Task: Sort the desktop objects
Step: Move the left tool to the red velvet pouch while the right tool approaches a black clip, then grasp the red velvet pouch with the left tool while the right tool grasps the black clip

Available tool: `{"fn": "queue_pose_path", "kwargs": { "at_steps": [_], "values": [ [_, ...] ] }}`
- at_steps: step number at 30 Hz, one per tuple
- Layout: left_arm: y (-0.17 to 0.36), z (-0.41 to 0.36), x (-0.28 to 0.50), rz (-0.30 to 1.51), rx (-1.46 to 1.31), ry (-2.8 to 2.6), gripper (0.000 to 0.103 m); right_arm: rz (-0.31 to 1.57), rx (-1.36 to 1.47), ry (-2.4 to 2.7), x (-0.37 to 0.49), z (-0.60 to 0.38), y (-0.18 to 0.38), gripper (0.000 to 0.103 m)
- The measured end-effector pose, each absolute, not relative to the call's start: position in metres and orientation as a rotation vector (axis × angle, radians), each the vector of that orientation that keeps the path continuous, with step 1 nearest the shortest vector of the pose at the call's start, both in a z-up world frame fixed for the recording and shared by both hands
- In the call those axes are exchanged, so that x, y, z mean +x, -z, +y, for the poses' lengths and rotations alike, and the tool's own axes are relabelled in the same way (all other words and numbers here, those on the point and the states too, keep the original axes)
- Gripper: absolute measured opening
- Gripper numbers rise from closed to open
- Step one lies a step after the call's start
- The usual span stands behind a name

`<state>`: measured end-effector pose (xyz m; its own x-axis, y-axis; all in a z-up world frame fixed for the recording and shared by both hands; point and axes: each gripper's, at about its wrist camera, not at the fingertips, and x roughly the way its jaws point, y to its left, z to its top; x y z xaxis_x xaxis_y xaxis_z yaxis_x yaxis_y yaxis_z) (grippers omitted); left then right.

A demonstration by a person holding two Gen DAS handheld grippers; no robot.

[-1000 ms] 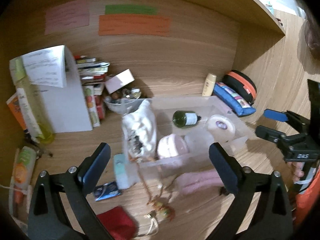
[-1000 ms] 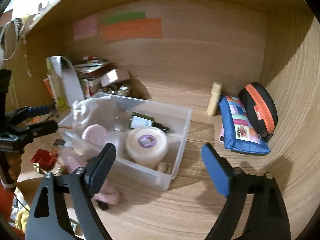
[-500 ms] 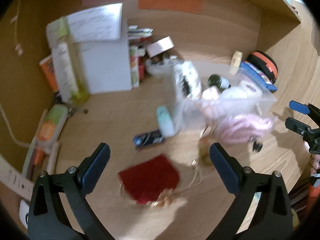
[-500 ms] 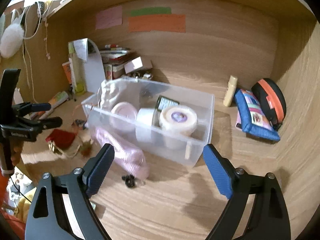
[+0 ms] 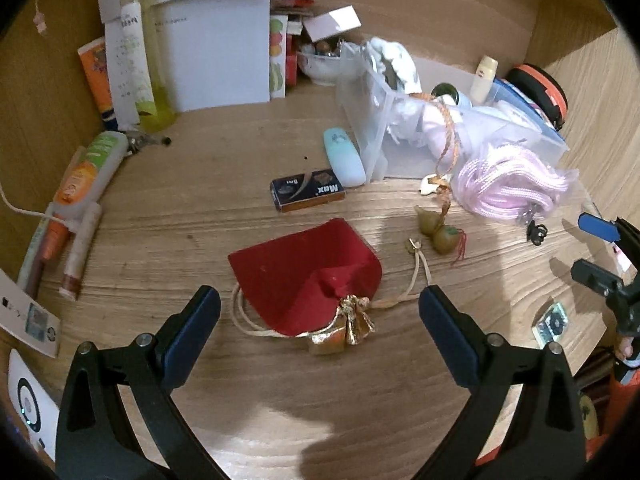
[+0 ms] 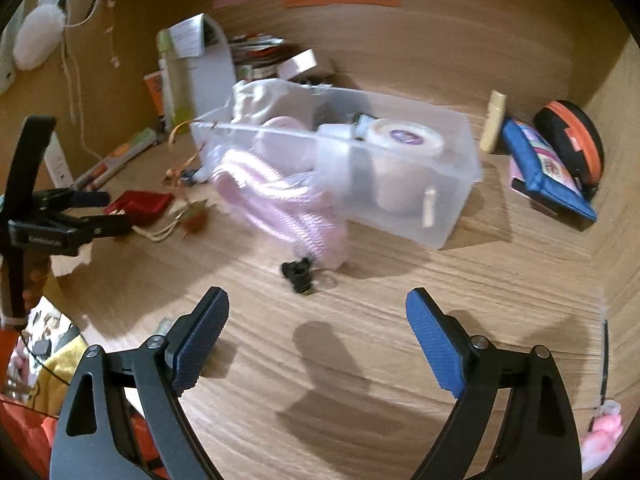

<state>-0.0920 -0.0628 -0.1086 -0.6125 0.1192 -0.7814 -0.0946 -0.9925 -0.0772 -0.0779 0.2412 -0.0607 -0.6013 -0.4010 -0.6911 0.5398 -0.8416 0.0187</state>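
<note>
A red pouch (image 5: 304, 276) with a gold tied neck lies flat on the wooden desk. My left gripper (image 5: 318, 312) hangs open just above its neck, touching nothing. A gourd charm (image 5: 436, 232), a dark small box (image 5: 307, 196) and a mint case (image 5: 344, 156) lie beyond it. In the right wrist view my right gripper (image 6: 318, 312) is open over bare desk. Just ahead of it lie a black clip (image 6: 298, 272) and a bagged pink cord bundle (image 6: 280, 196), which leans against the clear bin (image 6: 460, 184). The bin holds a tape roll (image 6: 404, 136) and other items.
Tubes (image 5: 86, 172) lie along the left wall by a white file holder (image 5: 224, 48) and books. A blue pencil case (image 6: 548, 176), a black-and-orange case (image 6: 572, 140) and a cream tube (image 6: 494, 120) sit at the back right. Wooden walls close three sides.
Both grippers have dropped lower and pulled back toward the desk's front. The left view swung from the bin down onto the red pouch. Both stayed open.
</note>
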Motion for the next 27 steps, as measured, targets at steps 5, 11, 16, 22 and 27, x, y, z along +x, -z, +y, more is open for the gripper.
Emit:
{"fn": "queue_pose_path", "kwargs": {
  "at_steps": [5, 11, 16, 22, 27],
  "values": [
    [0.115, -0.060, -0.103, -0.034, -1.369, -2.706, 0.101, 0.265, 0.977, 2.363, -0.079, 0.232, 0.064, 0.087],
    [0.118, -0.051, -0.109, 0.032, -1.379, -2.723, 0.101, 0.260, 1.018, 2.334, -0.086, 0.224, 0.068, 0.076],
    [0.118, -0.048, -0.111, 0.034, -1.368, -2.735, 0.101, 0.250, 1.062, 2.324, -0.093, 0.221, 0.073, 0.062],
    [0.118, -0.049, -0.111, 0.024, -1.335, -2.779, 0.101, 0.219, 1.124, 2.301, -0.100, 0.220, 0.077, 0.060],
    [0.116, -0.048, -0.109, 0.025, -1.301, -2.784, 0.091, 0.254, 1.132, 2.311, -0.100, 0.212, 0.077, 0.057]
  ]
}}
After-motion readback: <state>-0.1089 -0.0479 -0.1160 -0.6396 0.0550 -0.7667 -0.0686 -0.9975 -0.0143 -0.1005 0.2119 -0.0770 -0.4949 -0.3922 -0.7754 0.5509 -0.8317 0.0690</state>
